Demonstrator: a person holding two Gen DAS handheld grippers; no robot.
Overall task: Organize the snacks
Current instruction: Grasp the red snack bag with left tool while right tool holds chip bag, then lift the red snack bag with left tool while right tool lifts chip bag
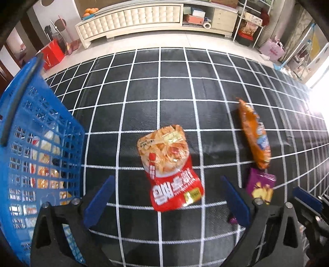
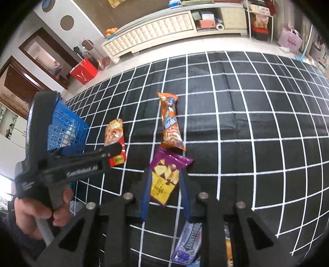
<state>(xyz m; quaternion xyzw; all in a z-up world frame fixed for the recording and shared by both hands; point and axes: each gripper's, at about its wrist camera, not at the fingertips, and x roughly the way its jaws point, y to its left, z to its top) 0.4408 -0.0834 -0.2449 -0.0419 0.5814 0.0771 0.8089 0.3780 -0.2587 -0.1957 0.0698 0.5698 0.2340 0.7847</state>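
Spreading left gripper (image 1: 166,197) wide over red bag (image 1: 170,166) right of basket (image 1: 41,143); right gripper (image 2: 164,191) clenching purple bag (image 2: 166,176) for lifting.

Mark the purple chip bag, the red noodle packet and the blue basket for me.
purple chip bag (image 2: 164,174), right wrist view, middle of its front.
red noodle packet (image 1: 168,164), left wrist view, centre of the pack.
blue basket (image 1: 49,131), left wrist view, its mesh side wall.

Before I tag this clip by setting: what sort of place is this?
Most likely a home living room: a long cream tufted cabinet against the wall, gift bags on the pale floor, and a wooden doorway. The snacks lie on a black grid mat.
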